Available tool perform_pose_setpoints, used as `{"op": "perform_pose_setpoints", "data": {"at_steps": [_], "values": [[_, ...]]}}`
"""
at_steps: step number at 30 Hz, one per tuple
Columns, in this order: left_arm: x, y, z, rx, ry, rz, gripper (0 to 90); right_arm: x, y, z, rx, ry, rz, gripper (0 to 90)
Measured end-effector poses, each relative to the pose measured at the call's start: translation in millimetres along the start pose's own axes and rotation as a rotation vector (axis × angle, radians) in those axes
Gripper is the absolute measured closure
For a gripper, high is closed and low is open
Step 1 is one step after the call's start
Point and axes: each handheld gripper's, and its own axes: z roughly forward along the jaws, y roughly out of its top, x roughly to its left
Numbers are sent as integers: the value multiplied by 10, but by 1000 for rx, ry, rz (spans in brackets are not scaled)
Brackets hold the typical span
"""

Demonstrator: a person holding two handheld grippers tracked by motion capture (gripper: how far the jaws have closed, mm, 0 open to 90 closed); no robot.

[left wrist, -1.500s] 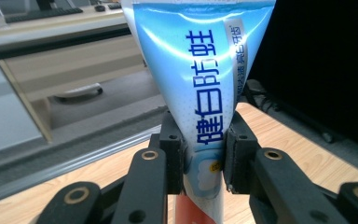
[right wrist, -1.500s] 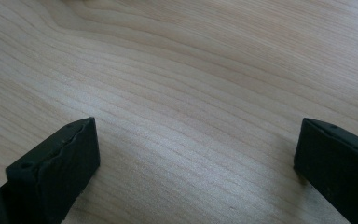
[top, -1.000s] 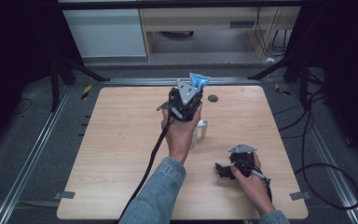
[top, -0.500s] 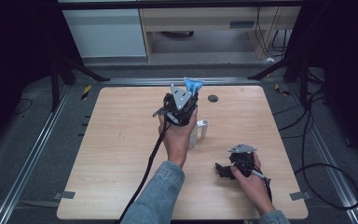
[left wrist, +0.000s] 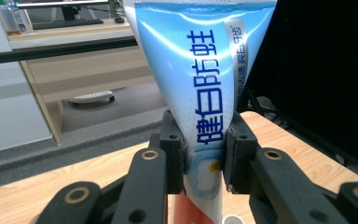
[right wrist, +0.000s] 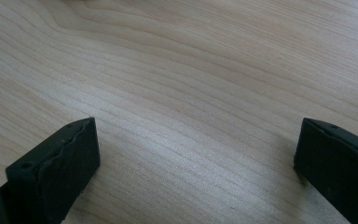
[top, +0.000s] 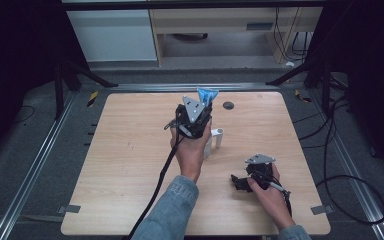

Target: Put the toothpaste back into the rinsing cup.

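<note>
Blue-and-white toothpaste tube [left wrist: 205,84] is clamped between the 2 jaws of the left gripper [left wrist: 204,156]; jaws press its narrower part, flat crimped end fanning out above, and the tube runs upright. Blue Chinese lettering runs along it. Top of tube is cut off by the frame edge in the left gripper view; its lower end drops below the jaws w/ a red band partly visible, cap end hidden. In the high view the tube [top: 206,95] sticks out beyond the left gripper [top: 196,116], held above the far-centre part of the wooden table [top: 120,165].

White cup-like holder [top: 215,140] stands on the table just beside the left hand [top: 190,150], partly hidden by it; contents cannot be made out. A white rim [left wrist: 233,219] shows at the bottom edge of the left gripper view, mostly cut off.

Right gripper [top: 252,176] sits low near the table's near-right area, held by the right hand [top: 270,192]. In the right gripper view its 2 jaws are spread wide w/ bare wood grain [right wrist: 191,93] between them, grasping nothing.

Small dark round spot [top: 228,105] lies on the table near the far edge; too small to identify.
</note>
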Motion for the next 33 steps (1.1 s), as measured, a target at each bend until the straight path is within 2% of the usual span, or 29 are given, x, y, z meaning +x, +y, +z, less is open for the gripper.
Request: {"op": "perform_pose_setpoints", "data": {"at_steps": [17,22,33], "values": [[-3,-103,7,-9,-1,-12,726,-2,0,0,-1,-1,-2,4],[33,-145,13,-14,-3,-34,726,-3,0,0,-1,-1,-4,4],[59,-244,36,7,6,-47,726,-2,0,0,-1,-2,-3,4]]}}
